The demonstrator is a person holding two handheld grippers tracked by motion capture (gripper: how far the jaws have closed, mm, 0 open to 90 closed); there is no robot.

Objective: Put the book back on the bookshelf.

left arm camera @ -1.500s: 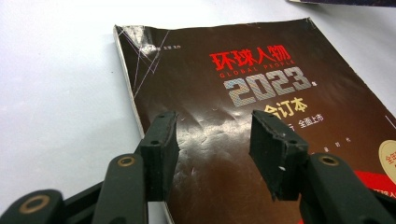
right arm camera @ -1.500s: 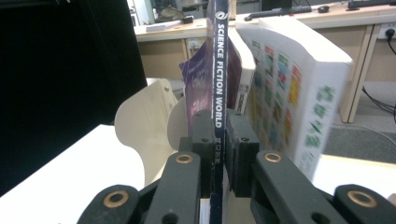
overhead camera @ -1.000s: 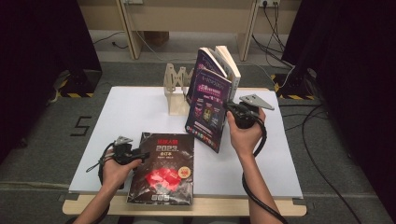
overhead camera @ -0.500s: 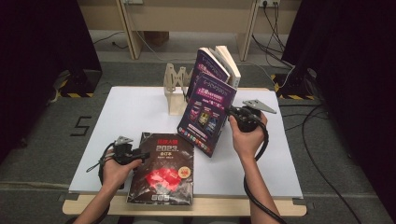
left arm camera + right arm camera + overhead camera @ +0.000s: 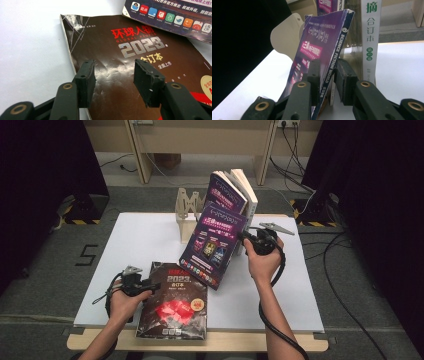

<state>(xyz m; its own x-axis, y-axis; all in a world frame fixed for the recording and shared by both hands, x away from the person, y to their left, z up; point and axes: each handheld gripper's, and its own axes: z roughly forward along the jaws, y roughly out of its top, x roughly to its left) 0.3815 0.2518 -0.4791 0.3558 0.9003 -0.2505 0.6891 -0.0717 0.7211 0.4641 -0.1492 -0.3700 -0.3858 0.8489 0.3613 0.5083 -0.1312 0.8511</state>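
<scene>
Easing apart around the spine of the purple magazine [image 5: 322, 50], my right tongs [image 5: 329, 75] have just been opening: the left pad seems to touch the cover, the right one stands clear, so I am letting go rather than gripping. That magazine leans tilted, its foot on the tabletop [image 5: 140, 240], its top resting toward the other upright volumes [image 5: 240, 190] against the wooden stand [image 5: 187, 212] at twelve o'clock.

My left tongs [image 5: 113, 80] hover open over the dark magazine [image 5: 120, 75], nothing between the pads. It lies flat at six o'clock, near the front edge.

By my reckoning one magazine is nearly shelved but needs straightening; the dark one is left to lift.

Both are glossy softcovers, thin and floppy. The dark cover shows creases and a scuffed corner. The stand is pale, notched wood; the tabletop is matte white.
</scene>
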